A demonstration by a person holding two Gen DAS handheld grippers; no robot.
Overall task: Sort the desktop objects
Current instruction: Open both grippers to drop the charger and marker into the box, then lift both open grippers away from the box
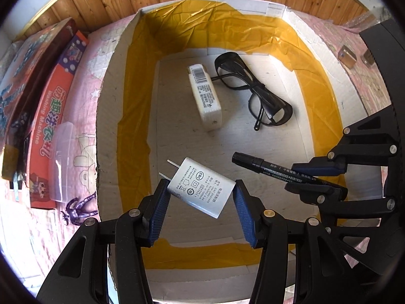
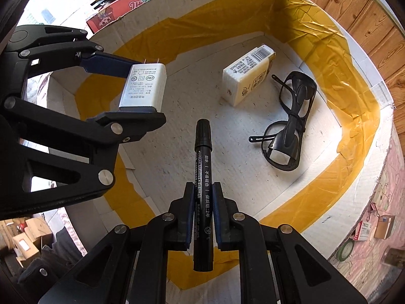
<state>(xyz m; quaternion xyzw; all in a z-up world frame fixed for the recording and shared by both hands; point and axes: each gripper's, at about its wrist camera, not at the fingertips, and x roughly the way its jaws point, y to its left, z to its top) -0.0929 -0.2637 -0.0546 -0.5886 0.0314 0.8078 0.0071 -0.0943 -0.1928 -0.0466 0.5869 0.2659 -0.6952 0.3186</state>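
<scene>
Both items are being held over the open cardboard box (image 1: pixel 111 96), the one lined with yellow tape.

Left gripper (image 1: pixel 201 209): the white charger (image 1: pixel 200 187) is being pinched between the blue pads, jaws closed on its narrow edges. In the left wrist view it is sitting tilted, prongs pointing up-left, and the right pad appears to be touching only near a corner. Risk: the charger is likely being held on a marginal grip; a twist or jolt could let it pivot out and drop uncontrolled.

Right gripper (image 2: pixel 203 211): the black marker (image 2: pixel 202 177) is being gripped around its barrel, jaws closed on it, cap end pointing forward into the box. Risk: the barrel is round and smooth, so it may be sliding lengthwise if tipped downward.

Other risks, as judged:
- The two grippers are being worked close together; a collision could be caused if both are lowered at once.
- A dropped charger or marker could land on the black glasses (image 1: pixel 253 91) already lying on the box floor beside the white carton (image 1: pixel 205 96).

Legible writing:
- Charger: "CCC" mark and Chinese rating text; digits too small to be read.
- Marker: Chinese print, including "防水" and "2年".
- Carton: a barcode; the text is not being resolved.
- Red box (image 1: pixel 50 131) outside, on the pink bench cover: "Washing Machine".
</scene>
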